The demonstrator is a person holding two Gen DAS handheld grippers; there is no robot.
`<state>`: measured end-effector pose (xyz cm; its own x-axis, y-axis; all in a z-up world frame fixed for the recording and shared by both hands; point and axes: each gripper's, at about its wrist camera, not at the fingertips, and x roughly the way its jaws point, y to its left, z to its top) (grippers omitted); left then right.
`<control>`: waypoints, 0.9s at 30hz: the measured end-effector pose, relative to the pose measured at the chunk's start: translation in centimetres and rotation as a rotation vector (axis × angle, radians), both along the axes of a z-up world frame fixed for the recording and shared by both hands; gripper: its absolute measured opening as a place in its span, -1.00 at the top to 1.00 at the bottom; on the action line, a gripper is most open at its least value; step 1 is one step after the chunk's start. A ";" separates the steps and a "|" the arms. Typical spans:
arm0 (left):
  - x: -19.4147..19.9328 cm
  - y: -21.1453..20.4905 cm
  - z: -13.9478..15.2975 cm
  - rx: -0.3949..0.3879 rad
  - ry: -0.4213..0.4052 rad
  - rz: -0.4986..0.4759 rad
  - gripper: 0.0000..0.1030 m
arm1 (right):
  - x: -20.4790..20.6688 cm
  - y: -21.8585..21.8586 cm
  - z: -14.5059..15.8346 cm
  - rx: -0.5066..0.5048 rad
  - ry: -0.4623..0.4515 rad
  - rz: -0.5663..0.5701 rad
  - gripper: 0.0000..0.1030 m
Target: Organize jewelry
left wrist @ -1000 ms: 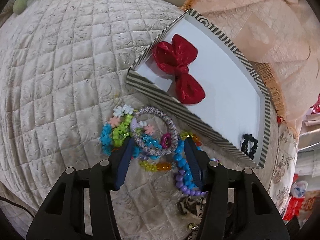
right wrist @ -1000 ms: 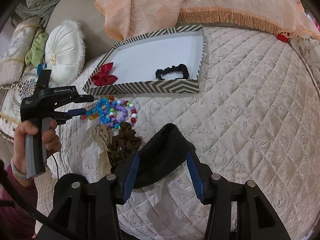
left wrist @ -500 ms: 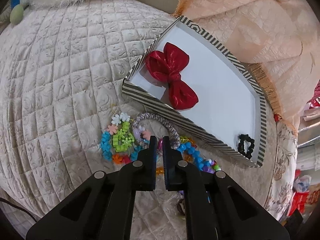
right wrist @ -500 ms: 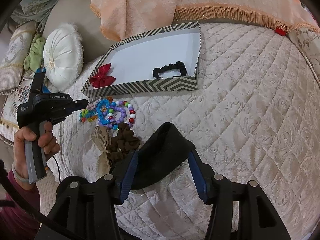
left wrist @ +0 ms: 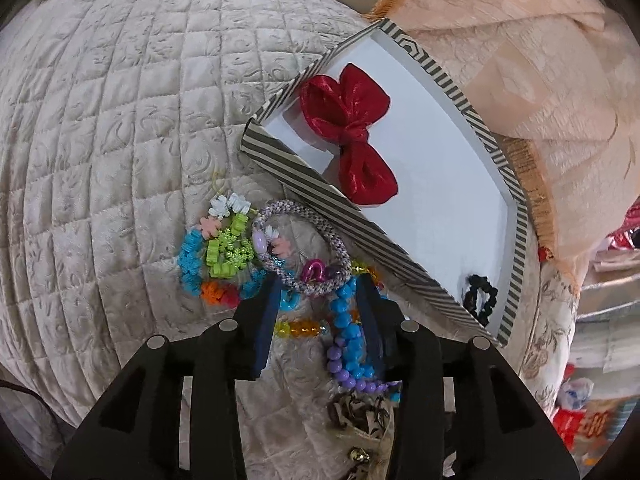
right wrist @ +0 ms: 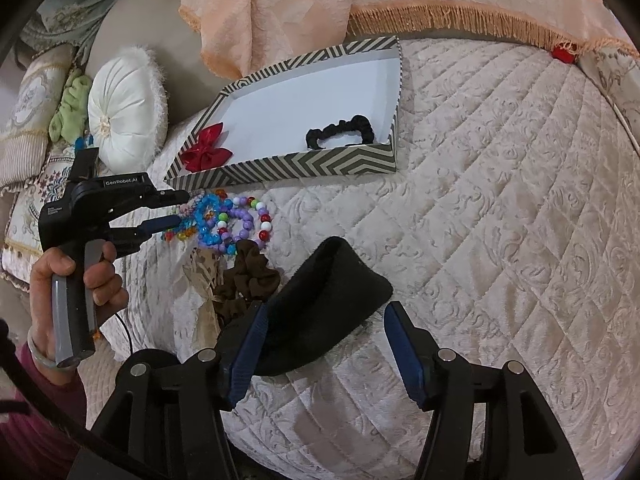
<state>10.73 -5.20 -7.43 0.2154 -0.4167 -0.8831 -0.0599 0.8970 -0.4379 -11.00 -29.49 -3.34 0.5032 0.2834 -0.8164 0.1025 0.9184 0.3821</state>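
Blue-padded fingers of the left gripper (left wrist: pixel 316 300) stand parted over the beaded bracelets (left wrist: pixel 344 320), a grey braided bracelet (left wrist: pixel 304 248) just past their tips. Farther on, the chevron box (left wrist: pixel 320 196) holds a red bow (left wrist: pixel 352 132). The right gripper (right wrist: pixel 324 336) gapes beside a black pouch (right wrist: pixel 320 300).

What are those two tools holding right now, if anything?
Nothing. The left tool is open over the bead bracelets; the right tool is open around a black headband, not gripping it.

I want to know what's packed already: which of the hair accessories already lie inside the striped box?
Two: the red bow at one end and the black scrunchie at the other. The brown scrunchie lies outside on the quilt.
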 end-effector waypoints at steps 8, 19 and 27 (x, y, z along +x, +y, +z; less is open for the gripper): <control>0.5 -0.5 -0.6 0.013 0.012 0.038 0.26 | 0.5 -0.3 -0.7 0.044 0.014 -0.022 -0.14; 0.3 -0.1 -0.3 -0.021 0.040 0.041 0.16 | 1.4 -0.9 -1.3 0.194 0.015 -0.105 -0.30; 0.8 -0.3 -0.9 -0.038 0.056 0.086 0.17 | 3.0 -0.2 -2.2 0.145 0.008 -0.134 -0.31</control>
<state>11.52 -5.52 -8.34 0.2024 -0.4325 -0.8786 -0.1613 0.8702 -0.4655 -7.96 -29.71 -5.55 0.5384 0.3292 -0.7758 0.2237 0.8317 0.5081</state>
